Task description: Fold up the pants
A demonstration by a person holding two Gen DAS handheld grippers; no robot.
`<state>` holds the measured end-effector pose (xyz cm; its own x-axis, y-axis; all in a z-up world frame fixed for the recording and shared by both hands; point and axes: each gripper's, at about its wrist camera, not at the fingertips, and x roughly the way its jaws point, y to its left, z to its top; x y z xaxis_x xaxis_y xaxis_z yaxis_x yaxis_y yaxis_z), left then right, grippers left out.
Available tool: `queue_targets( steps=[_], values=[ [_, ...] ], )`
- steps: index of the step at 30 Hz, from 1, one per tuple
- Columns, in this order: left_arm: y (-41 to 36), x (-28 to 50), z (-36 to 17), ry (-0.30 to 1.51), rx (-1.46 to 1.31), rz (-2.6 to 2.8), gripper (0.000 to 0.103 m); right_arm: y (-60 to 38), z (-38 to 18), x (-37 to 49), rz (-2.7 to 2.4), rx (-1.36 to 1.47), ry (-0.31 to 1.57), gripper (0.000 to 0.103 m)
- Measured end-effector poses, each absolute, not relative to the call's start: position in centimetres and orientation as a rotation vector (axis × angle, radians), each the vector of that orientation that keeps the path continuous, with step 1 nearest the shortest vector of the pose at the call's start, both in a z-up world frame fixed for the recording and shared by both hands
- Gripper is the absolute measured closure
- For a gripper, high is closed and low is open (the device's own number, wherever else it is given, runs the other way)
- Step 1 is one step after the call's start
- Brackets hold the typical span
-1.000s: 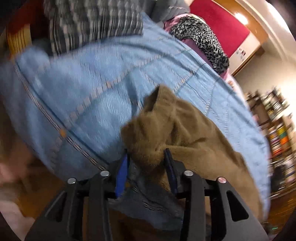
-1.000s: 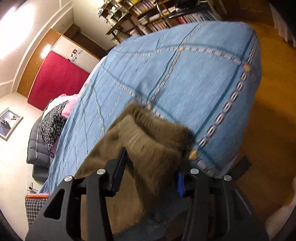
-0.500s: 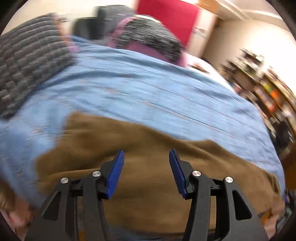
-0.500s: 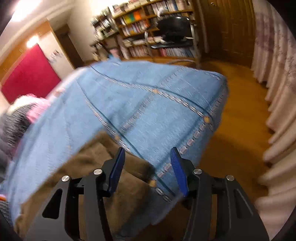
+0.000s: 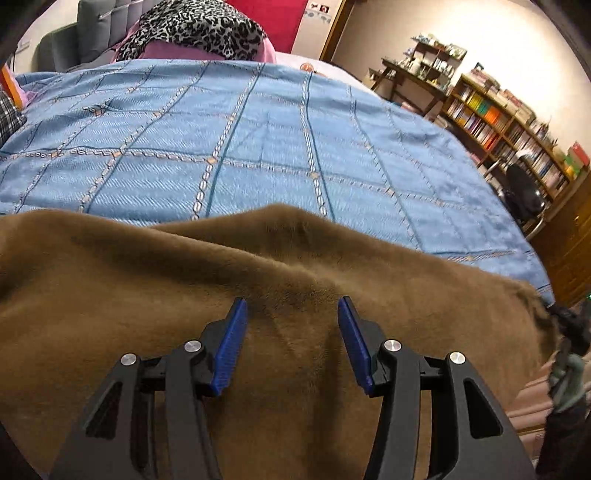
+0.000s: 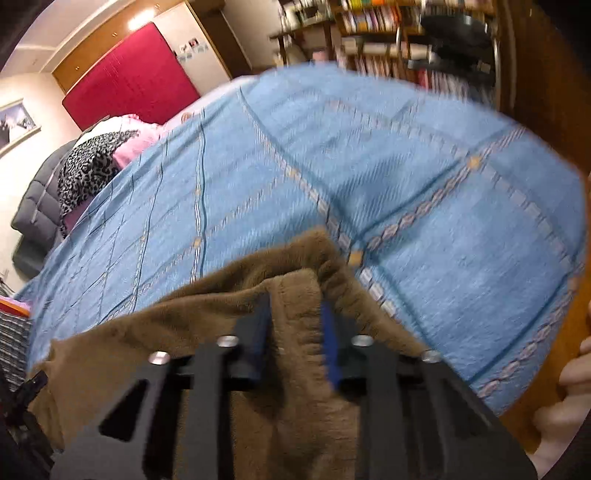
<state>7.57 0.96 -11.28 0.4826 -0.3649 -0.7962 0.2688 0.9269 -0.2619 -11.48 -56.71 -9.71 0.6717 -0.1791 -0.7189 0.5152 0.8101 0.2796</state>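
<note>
Brown fleece pants (image 5: 147,280) lie spread along the near edge of a bed, on a blue patterned bedspread (image 5: 258,147). My left gripper (image 5: 291,301) hovers open over the middle of the pants, its blue pads apart with only the flat fabric below them. In the right wrist view, one end of the pants (image 6: 184,325) sits bunched near the bed's corner. My right gripper (image 6: 294,301) is closing on it, and a raised fold of the brown fabric fills the gap between its jaws. This view is blurred.
A leopard-print cloth (image 5: 199,26) on pink bedding lies at the head of the bed. Bookshelves (image 5: 509,125) and a dark chair (image 5: 524,192) stand beyond the bed's far side. Wooden floor (image 6: 535,406) borders the corner, where a person's hand (image 6: 569,387) shows.
The left gripper let go of the bunched pants and swung across; the pants now lie spread out. The right gripper let go, stood open over the pants' end, then closed on a fold.
</note>
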Motion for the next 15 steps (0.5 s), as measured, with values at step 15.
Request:
queue_targets(
  steps=[15],
  values=[
    [0.0, 7.8, -13.3, 0.939, -0.09, -0.348, 0.046, -57.2, -13.9, -8.7, -0.45, 0.399, 0.723, 0.067]
  ],
)
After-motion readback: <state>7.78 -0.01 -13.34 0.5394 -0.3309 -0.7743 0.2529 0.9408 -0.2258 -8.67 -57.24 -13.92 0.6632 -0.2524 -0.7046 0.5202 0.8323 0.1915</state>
